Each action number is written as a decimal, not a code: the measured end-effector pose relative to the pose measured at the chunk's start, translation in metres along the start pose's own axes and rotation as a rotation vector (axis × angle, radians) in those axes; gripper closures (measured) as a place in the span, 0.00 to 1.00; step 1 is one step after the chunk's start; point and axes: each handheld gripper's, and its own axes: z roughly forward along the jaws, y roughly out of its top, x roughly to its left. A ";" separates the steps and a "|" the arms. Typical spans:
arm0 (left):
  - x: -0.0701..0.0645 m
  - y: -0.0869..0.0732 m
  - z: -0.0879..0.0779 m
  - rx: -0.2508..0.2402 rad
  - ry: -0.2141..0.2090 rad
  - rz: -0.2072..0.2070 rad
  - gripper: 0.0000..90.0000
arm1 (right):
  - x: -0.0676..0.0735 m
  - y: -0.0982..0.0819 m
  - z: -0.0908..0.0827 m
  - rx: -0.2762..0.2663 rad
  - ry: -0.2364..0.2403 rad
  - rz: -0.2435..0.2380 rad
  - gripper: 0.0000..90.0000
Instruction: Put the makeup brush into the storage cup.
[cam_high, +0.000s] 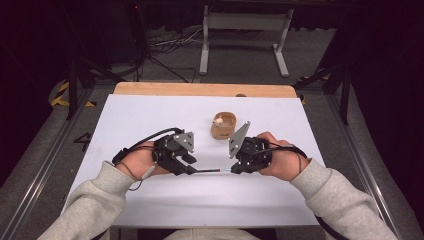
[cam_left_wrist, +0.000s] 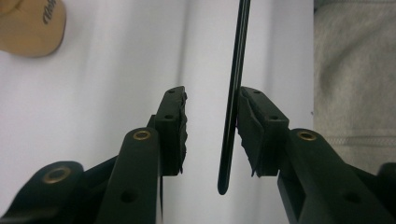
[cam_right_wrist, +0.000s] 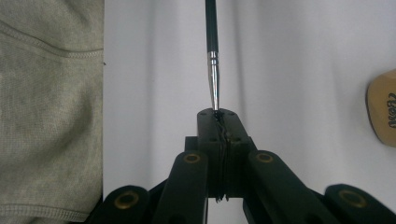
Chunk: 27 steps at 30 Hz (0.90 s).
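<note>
While the handover hangs: the paintbrush (cam_high: 210, 170) spans level between both hands above the tabletop (cam_high: 150, 115).
Right gripper (cam_right_wrist: 218, 116): clamped on the bristle end.
Left gripper (cam_left_wrist: 212, 126): jaws parted, handle loose between them.
Risk: closing off-centre could lever the brush askew or bend the bristles.
Nearby: wooden holder (cam_high: 223, 125).

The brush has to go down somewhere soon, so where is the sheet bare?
The white sheet is bare left of the wooden holder and along the near edge. It is crowded mid-table, where the left gripper, right gripper and brush meet.
</note>
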 end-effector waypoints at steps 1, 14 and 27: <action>-0.001 0.001 0.001 0.015 -0.007 -0.011 0.70 | 0.000 0.000 0.000 0.000 0.000 0.000 0.99; 0.002 0.010 0.011 0.139 -0.018 0.020 0.69 | 0.000 0.000 0.002 0.015 0.003 -0.007 0.99; -0.001 0.013 0.017 0.196 -0.030 0.055 0.77 | 0.001 0.002 0.003 0.033 0.005 -0.007 0.99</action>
